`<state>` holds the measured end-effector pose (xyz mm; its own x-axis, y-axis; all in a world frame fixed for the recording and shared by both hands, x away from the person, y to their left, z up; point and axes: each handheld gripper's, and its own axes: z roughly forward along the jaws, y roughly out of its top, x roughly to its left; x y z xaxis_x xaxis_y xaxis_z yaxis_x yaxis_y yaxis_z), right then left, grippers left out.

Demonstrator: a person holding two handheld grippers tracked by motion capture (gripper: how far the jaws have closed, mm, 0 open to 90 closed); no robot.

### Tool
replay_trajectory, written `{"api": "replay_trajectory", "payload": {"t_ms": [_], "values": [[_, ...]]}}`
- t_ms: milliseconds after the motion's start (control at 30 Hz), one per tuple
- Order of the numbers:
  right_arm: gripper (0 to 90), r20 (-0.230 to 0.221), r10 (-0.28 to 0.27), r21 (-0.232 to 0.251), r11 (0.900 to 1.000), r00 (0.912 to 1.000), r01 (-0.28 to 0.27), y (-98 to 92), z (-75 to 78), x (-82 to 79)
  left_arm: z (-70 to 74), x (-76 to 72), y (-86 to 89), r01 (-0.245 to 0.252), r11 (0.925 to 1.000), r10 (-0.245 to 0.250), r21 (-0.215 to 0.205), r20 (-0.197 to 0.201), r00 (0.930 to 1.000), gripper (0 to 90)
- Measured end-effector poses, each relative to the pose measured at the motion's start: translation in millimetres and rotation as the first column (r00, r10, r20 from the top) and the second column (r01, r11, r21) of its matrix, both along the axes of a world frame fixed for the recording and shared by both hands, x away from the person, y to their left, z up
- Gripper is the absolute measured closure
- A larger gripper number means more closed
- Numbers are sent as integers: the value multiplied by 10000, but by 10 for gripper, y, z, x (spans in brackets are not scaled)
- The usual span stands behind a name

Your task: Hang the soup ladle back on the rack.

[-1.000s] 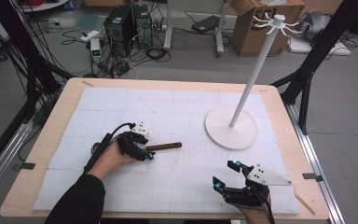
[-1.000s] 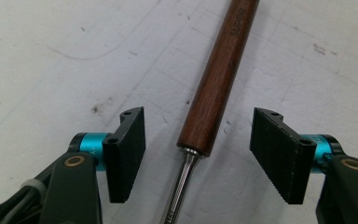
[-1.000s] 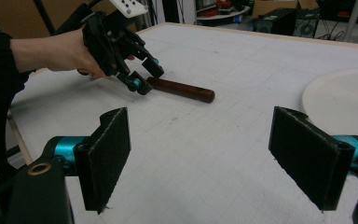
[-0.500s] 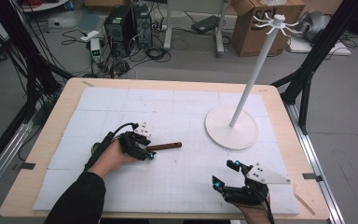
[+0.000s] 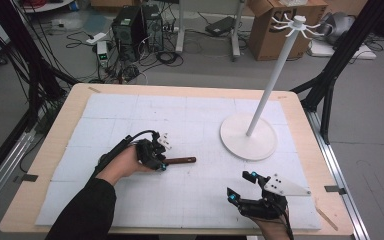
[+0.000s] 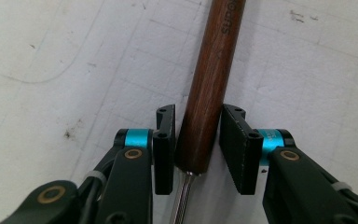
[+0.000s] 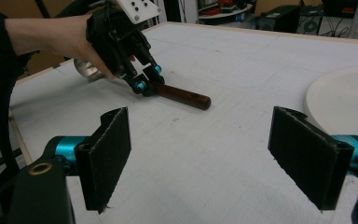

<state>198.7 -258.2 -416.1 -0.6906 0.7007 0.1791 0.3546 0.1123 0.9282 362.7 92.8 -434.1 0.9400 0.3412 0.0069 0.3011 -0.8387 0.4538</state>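
Note:
A utensil with a brown wooden handle [image 5: 180,160] lies on the white mat, left of centre. My left gripper [image 5: 159,163] is at the handle's near end. In the left gripper view the handle [image 6: 209,88] runs up between the two pads, and a metal shank [image 6: 182,200] shows below it. The jaws have just been closing on the handle, and a thin gap still shows on each side. The right gripper view shows the left gripper [image 7: 145,80] and the handle [image 7: 182,96] farther off. My right gripper [image 5: 242,187] rests near the front edge, jaws wide apart with nothing between the pads [image 7: 107,149].
A white hook stand with a round base [image 5: 248,136] and a tall pole [image 5: 275,75] stands at the right back of the mat; the base [image 7: 345,98] lies close to the right gripper. A shiny metal part [image 7: 85,69] shows behind the left hand.
The left gripper's jaws have drawn in around the wooden handle. Both hands keep their places and the handle has not moved.

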Motion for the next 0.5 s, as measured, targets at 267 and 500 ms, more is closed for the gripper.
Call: {"api": "replay_trajectory", "payload": {"t_ms": [267, 500], "values": [[217, 16, -64, 126, 9999, 10000, 64, -45, 3, -11, 4, 5, -15, -13, 10000, 13, 13, -106, 9999, 731], [224, 58, -128, 122, 9998, 9999, 127, -47, 3, -12, 12, 14, -13, -243, 9997, 242, -17, -237, 9994, 743]]}}
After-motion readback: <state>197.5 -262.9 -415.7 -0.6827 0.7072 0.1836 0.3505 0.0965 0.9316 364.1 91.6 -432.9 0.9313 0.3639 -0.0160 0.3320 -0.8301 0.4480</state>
